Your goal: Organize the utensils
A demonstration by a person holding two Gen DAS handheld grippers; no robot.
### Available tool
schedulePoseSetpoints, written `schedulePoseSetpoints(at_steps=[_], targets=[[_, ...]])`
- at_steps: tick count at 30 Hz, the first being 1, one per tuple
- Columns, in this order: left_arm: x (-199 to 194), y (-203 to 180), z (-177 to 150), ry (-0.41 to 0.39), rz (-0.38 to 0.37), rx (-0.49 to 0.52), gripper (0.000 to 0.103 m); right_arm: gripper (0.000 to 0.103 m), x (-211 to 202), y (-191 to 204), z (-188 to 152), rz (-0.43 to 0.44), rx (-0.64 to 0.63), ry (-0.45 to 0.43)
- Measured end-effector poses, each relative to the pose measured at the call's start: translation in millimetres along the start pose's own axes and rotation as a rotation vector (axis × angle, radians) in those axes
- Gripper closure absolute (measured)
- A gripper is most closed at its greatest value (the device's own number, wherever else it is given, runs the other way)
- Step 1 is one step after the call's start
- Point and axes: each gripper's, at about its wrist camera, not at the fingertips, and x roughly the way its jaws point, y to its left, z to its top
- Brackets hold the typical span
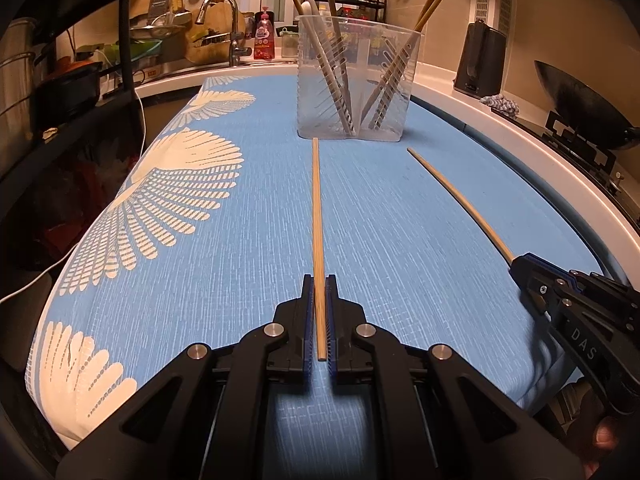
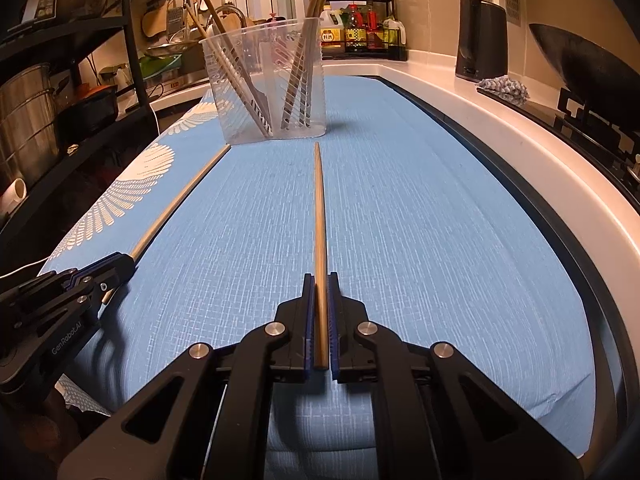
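My left gripper (image 1: 319, 280) is shut on a bamboo chopstick (image 1: 317, 216) that runs forward to the foot of a clear plastic utensil holder (image 1: 356, 80). My right gripper (image 2: 319, 278) is shut on a second bamboo chopstick (image 2: 319, 208), whose tip points at the same utensil holder (image 2: 264, 80). Several chopsticks stand in the holder. Each view shows the other gripper at the side: the right gripper (image 1: 520, 268) on its chopstick (image 1: 460, 196), the left gripper (image 2: 120, 268) on its chopstick (image 2: 180, 204). Both chopsticks lie low over the blue cloth (image 1: 400, 220).
A white counter edge (image 2: 500, 120) runs along the right, with a black wok (image 2: 580, 68), a dark appliance (image 2: 480, 40) and a rag (image 2: 504, 88). A sink with faucet (image 1: 224, 20) and a bottle rack (image 2: 360, 32) stand at the back. Black shelving (image 2: 60, 80) stands left.
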Motion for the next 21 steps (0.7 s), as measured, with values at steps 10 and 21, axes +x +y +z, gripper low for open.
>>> schedulePoseSetpoints(at_steps=[10,21], targets=[[-0.4,-1.8,-0.4,-0.001,-0.012,0.004,0.097,0.096,0.3,0.7,-0.1,-0.013,-0.015,-0.003],[0.6,-0.9,0.7,-0.008,-0.019,-0.007,0.097,0.096,-0.2,0.9,-0.3,-0.014,-0.021,-0.008]])
